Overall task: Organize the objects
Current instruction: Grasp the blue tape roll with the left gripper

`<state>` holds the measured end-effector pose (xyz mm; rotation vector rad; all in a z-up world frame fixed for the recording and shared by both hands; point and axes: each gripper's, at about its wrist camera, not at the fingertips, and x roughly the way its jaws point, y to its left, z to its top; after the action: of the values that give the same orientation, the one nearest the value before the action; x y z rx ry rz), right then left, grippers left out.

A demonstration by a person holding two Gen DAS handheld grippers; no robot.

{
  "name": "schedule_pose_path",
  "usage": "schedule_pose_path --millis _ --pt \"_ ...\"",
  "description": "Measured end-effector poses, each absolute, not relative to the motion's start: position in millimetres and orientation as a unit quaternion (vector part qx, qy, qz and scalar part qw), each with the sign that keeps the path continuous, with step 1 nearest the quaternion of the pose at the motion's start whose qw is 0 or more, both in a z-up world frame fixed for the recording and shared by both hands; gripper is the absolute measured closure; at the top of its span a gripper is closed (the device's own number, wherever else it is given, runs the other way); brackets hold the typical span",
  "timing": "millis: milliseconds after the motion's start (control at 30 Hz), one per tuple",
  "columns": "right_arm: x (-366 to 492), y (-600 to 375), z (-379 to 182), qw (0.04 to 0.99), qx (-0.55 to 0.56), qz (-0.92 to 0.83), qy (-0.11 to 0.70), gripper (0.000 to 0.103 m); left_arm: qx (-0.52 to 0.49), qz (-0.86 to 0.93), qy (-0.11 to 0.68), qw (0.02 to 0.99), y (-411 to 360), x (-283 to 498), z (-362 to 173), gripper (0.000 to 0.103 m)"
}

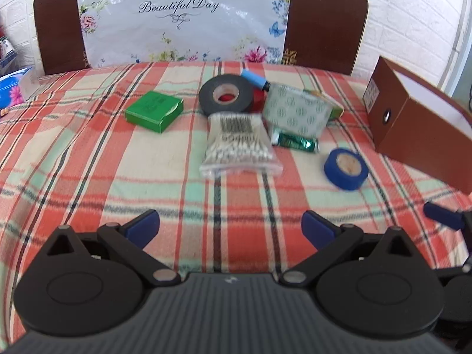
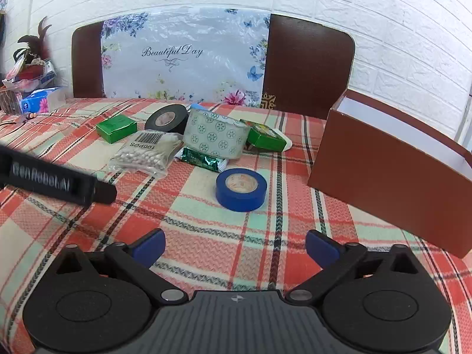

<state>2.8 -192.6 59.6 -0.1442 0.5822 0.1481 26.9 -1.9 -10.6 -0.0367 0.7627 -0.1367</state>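
A cluster of objects lies on the plaid cloth: a green box [image 1: 153, 111] [image 2: 116, 129], a black tape roll [image 1: 225, 96] [image 2: 166, 119], a bag of cotton swabs [image 1: 239, 144] [image 2: 146, 152], a patterned tissue pack [image 1: 296, 113] [image 2: 215, 138], a green foil sachet [image 1: 296, 142] [image 2: 203, 160], a second green box [image 2: 265, 139] and a blue tape roll [image 1: 345, 168] [image 2: 241, 188]. An open brown box [image 1: 413, 118] [image 2: 392, 171] stands at the right. My left gripper [image 1: 230, 228] is open and empty, short of the swabs. My right gripper [image 2: 234, 247] is open and empty, short of the blue tape.
A brown headboard [image 1: 324, 20] [image 2: 306, 62] with a flowered plastic sheet [image 2: 184, 59] stands behind. A tissue box [image 2: 41, 100] and clutter sit at the far left. The left gripper's body [image 2: 56, 180] crosses the right wrist view's left side.
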Motion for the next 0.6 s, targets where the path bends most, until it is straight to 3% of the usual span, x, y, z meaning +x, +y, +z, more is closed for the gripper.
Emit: schedule_pose_path --millis 467,600 --pt "56 -207 46 0.946 -0.094 0.099 0.293 0.039 -0.002 -0.160 0.410 0.898 -75 97 -9 0.021" --pt "71 -209 41 0.943 -0.095 0.114 0.298 0.039 -0.026 -0.166 0.443 0.881 -80 117 -20 0.047"
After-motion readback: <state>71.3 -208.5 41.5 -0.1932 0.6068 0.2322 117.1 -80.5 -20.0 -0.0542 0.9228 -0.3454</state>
